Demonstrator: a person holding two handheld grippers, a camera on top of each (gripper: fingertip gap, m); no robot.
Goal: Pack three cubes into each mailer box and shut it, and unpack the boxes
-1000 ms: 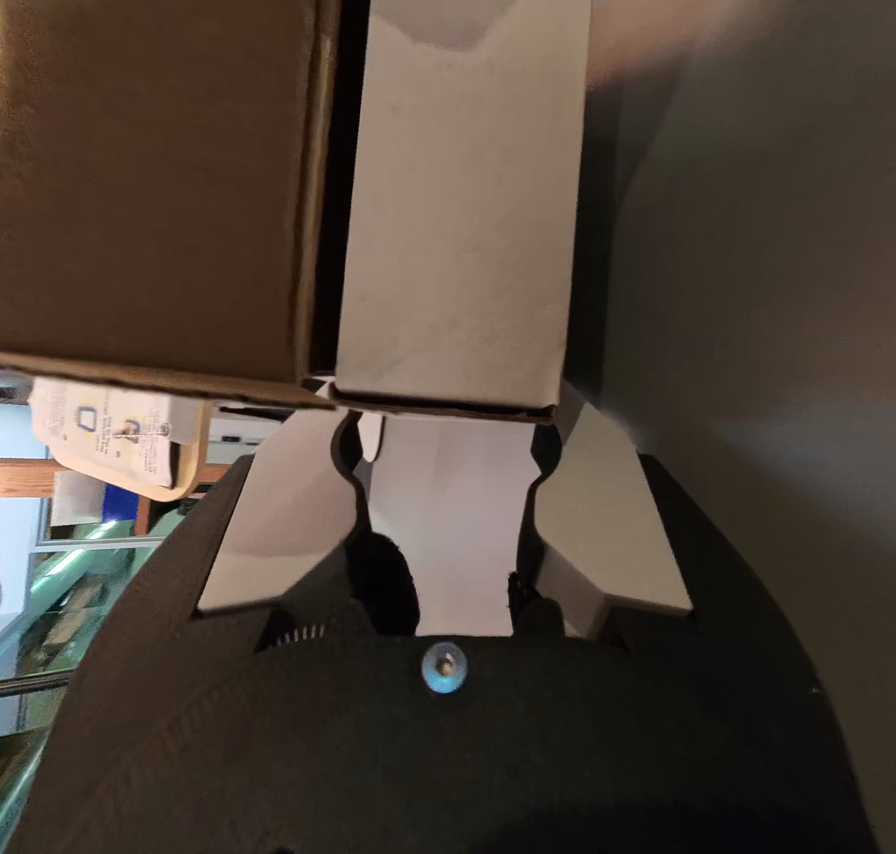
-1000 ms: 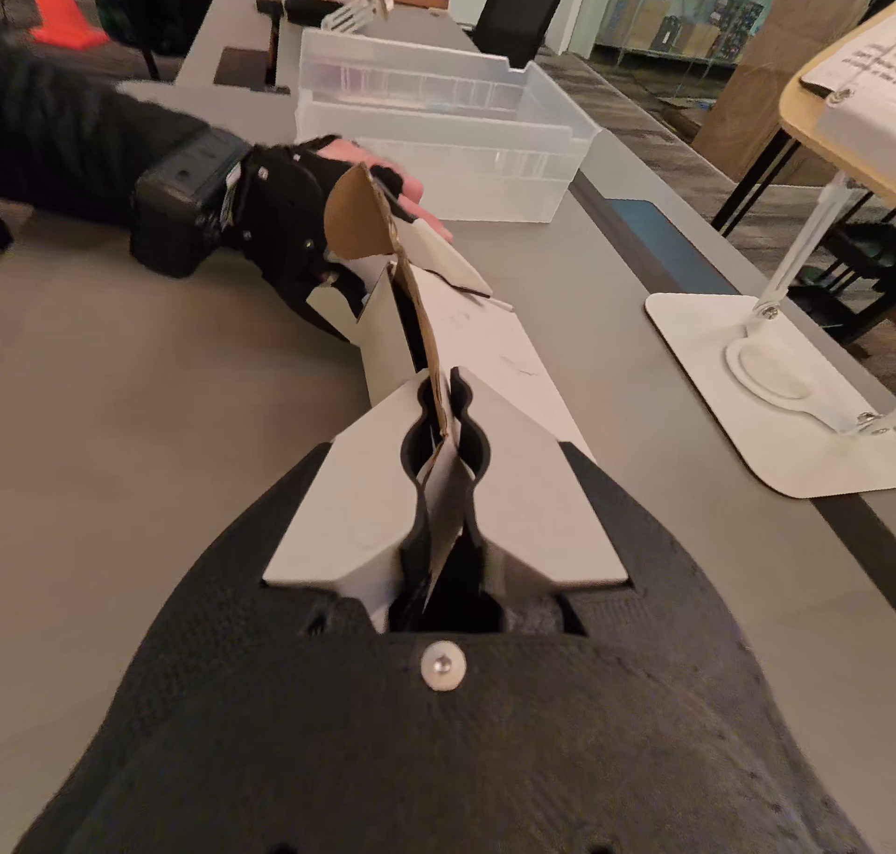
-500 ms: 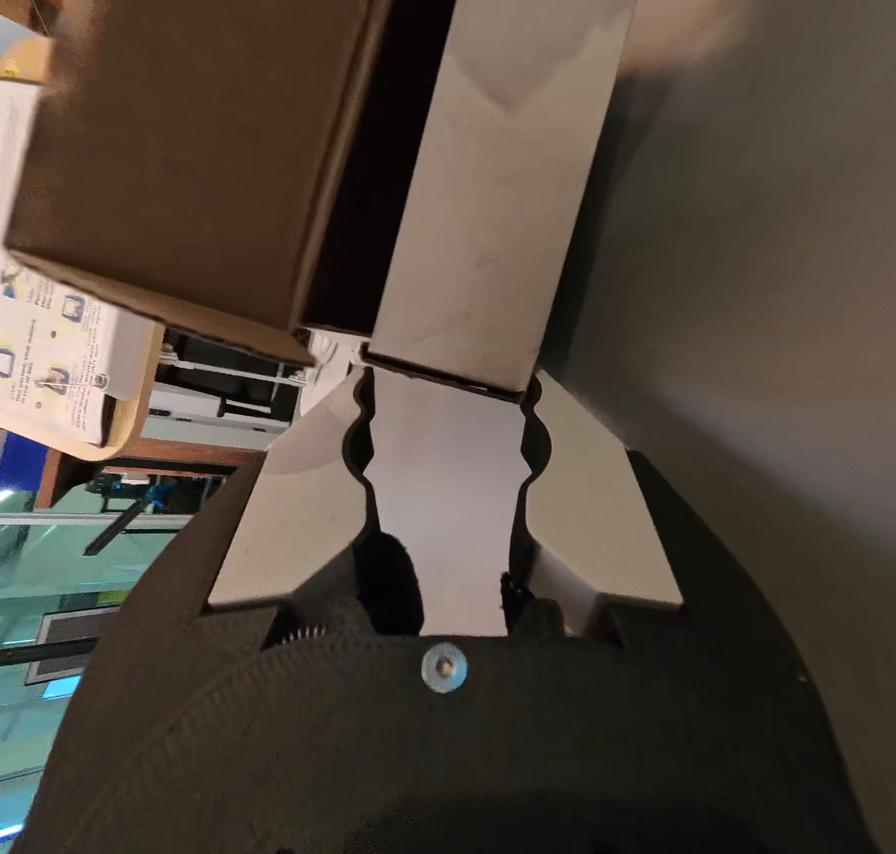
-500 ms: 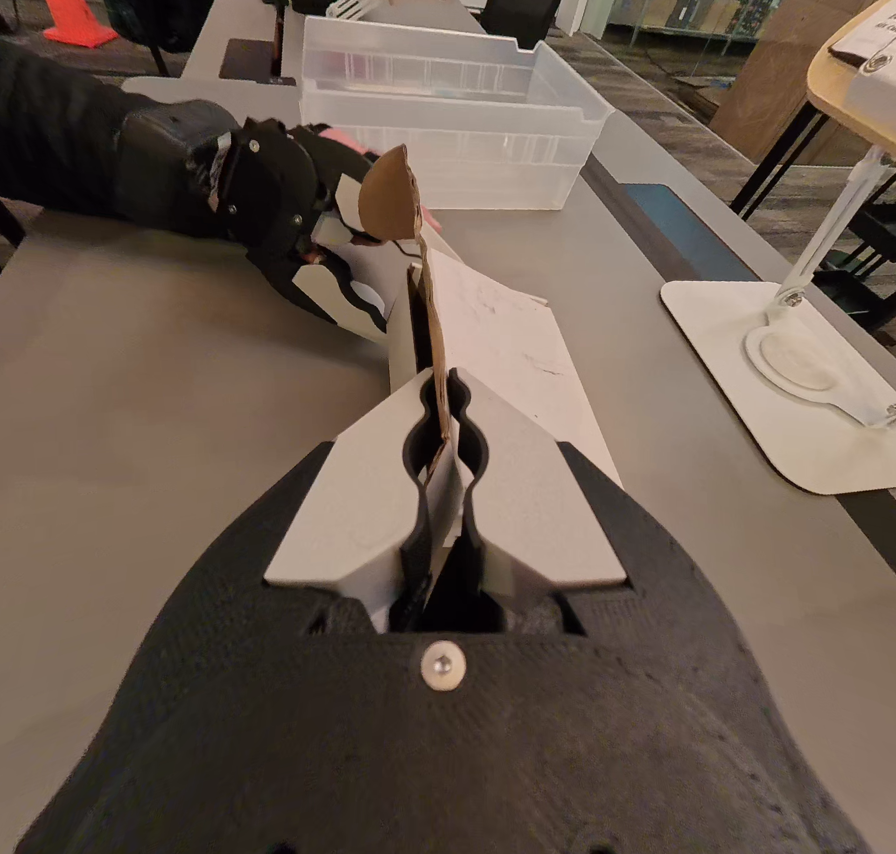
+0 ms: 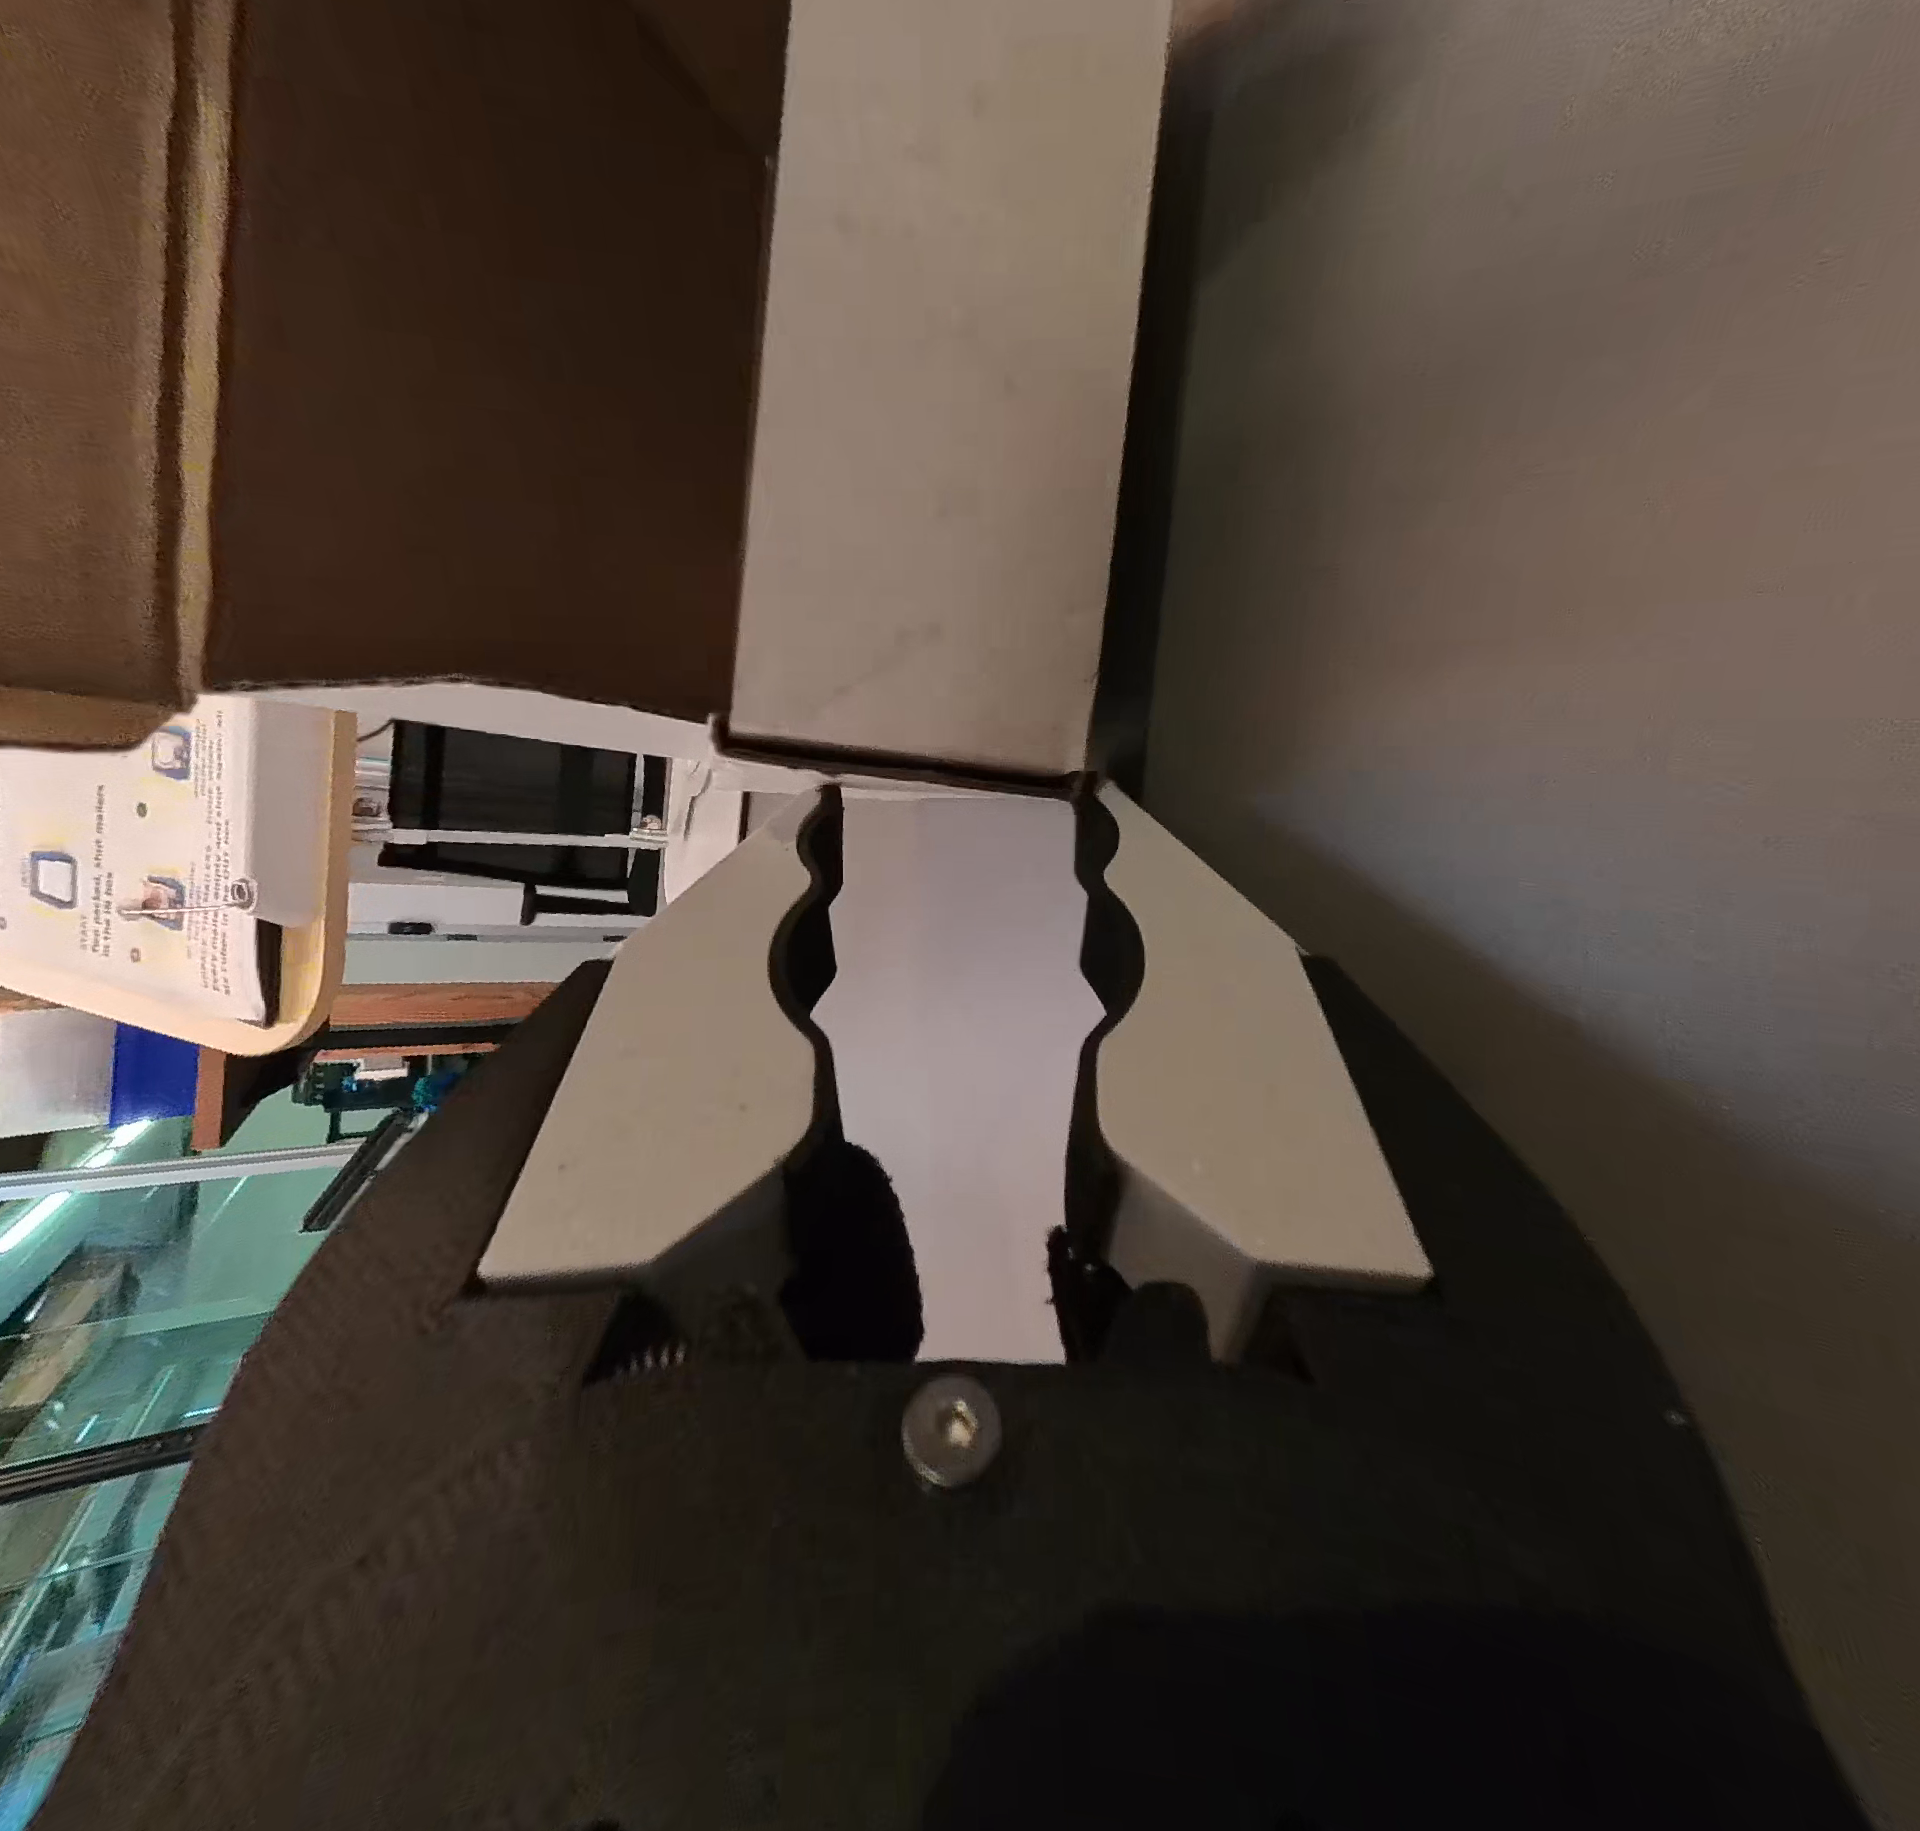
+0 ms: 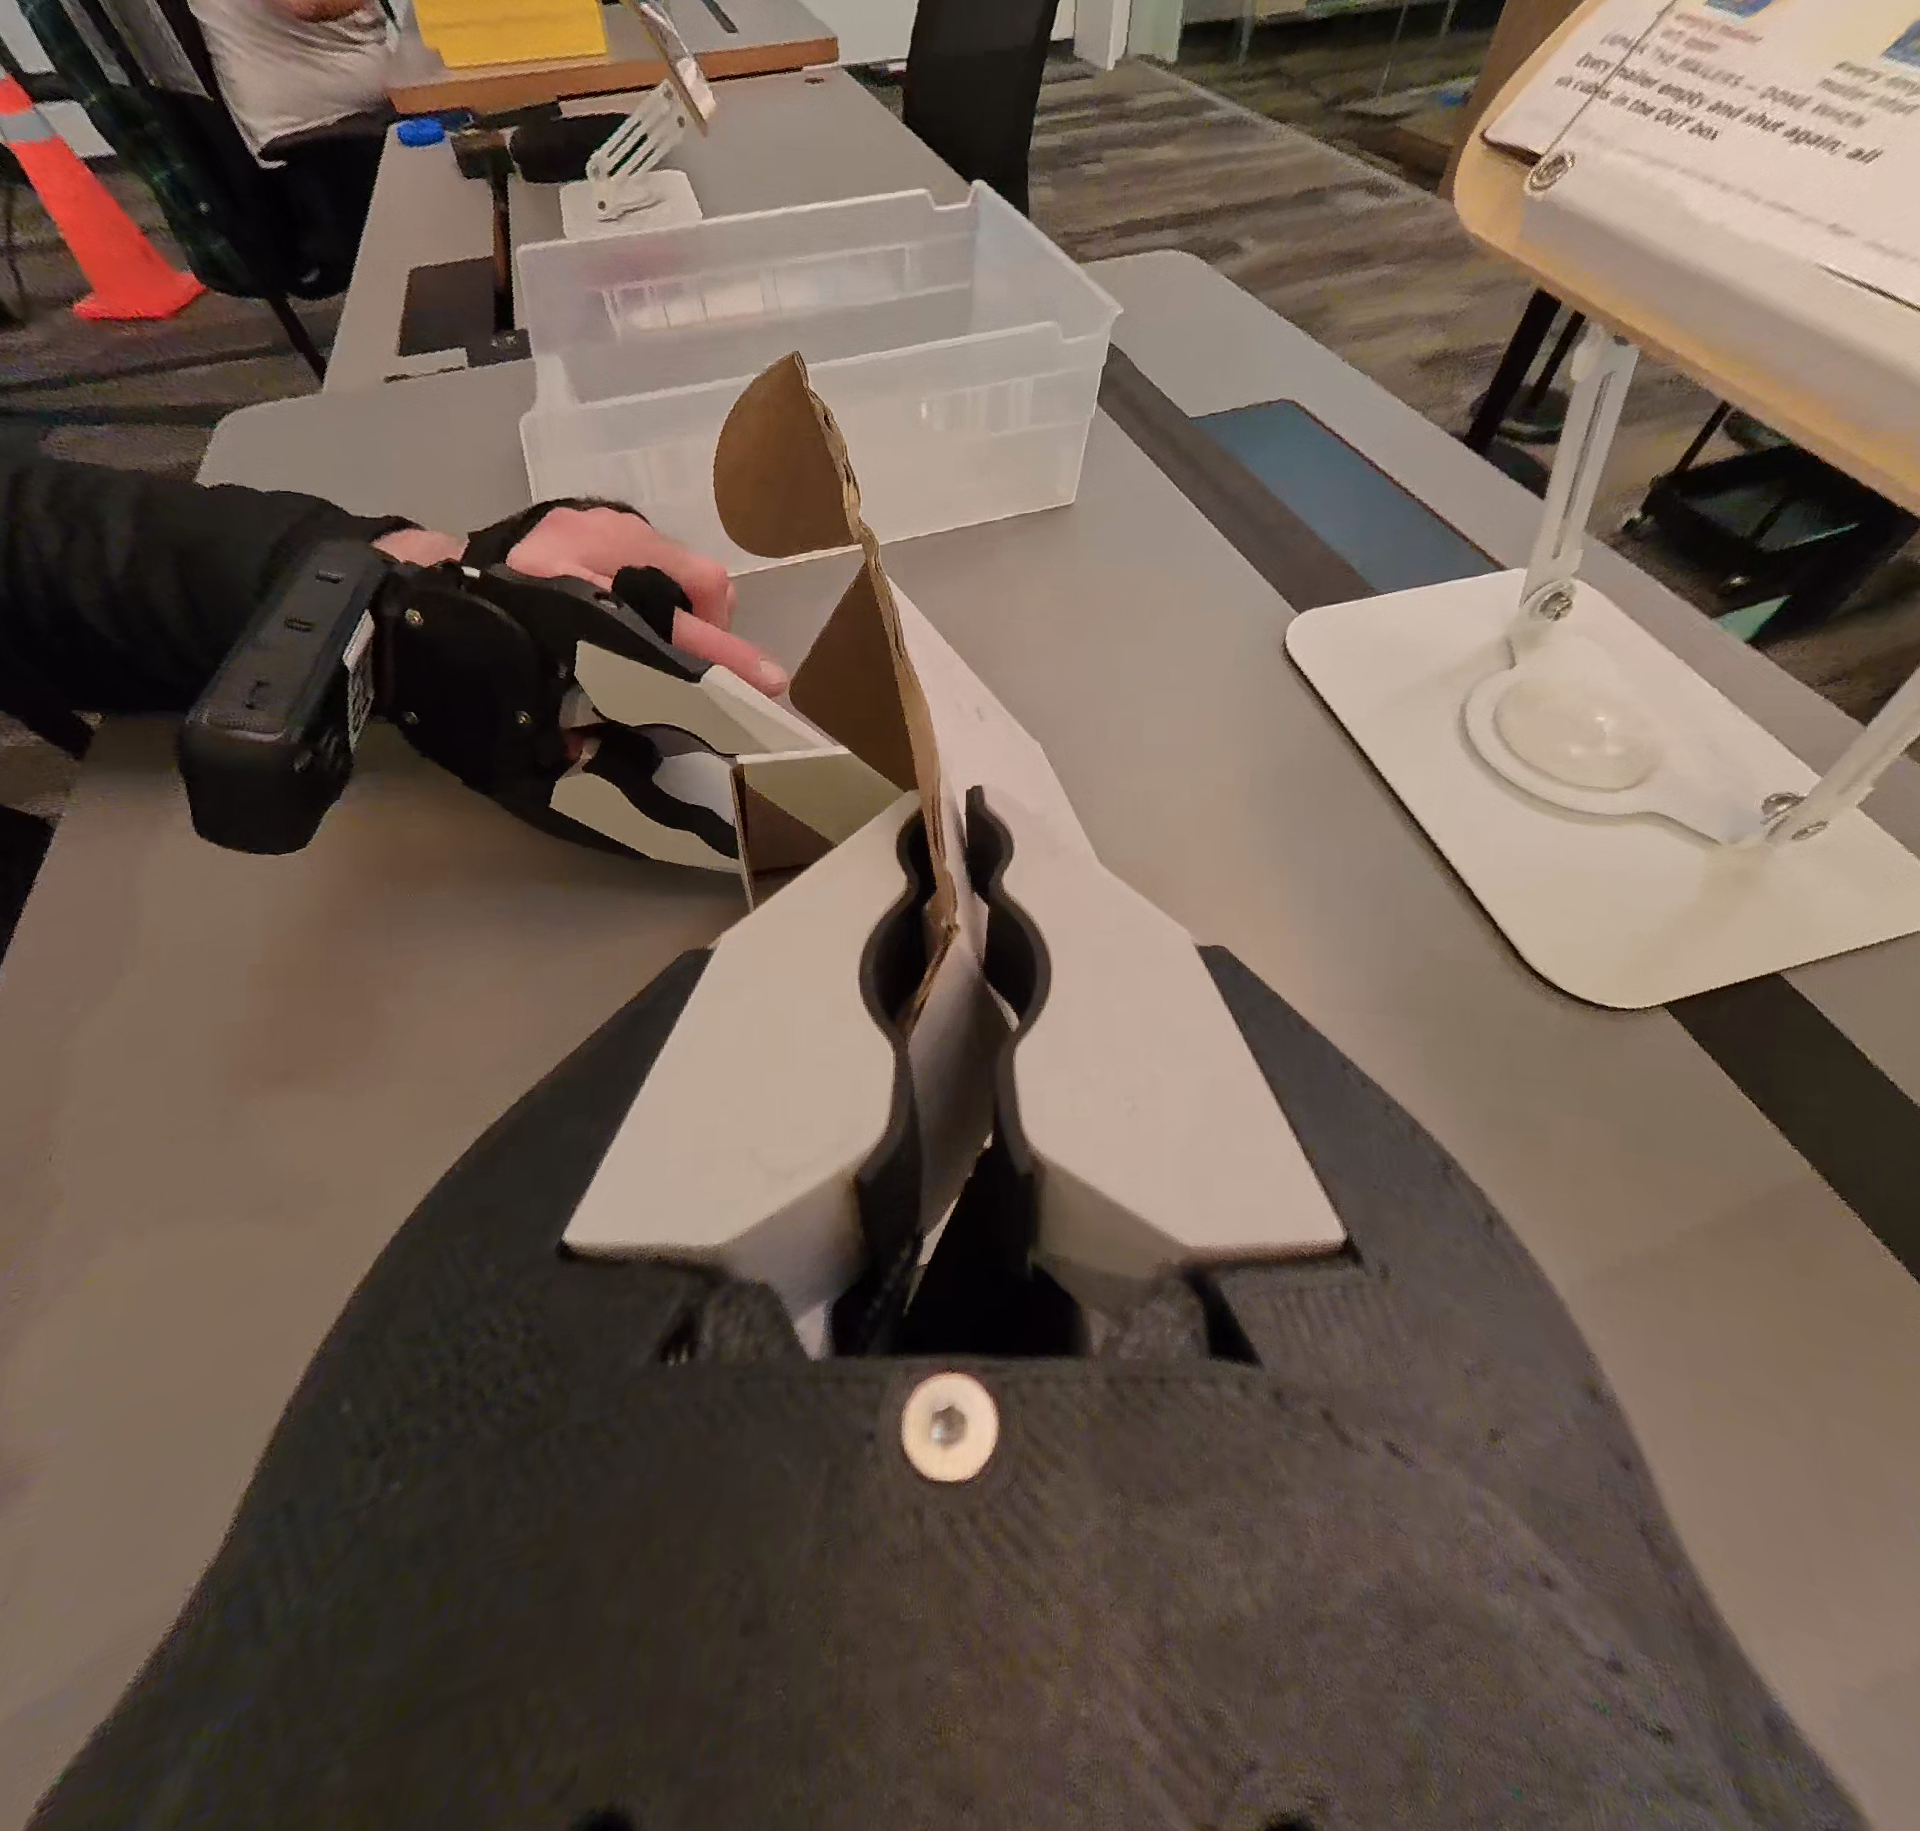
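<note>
Mailer box (image 6: pixel 831 794) stood open, no cubes visible; left gripper (image 5: pixel 956 815) clasped its body, right gripper (image 6: pixel 951 877) pinched lid (image 6: pixel 894 659).

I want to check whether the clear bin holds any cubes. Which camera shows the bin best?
The right wrist view: the clear bin stands whole on the table beyond the open box, and no cubes show through its walls. The left wrist view shows none of it, only cardboard close up.

We count one mailer box (image 6: pixel 831 784), two grippers, left (image 6: pixel 665 742) and right (image 6: pixel 951 846), one clear plastic bin (image 6: pixel 810 358), one orange cone (image 6: pixel 94 212), and two document stands (image 6: pixel 1621 742).
</note>
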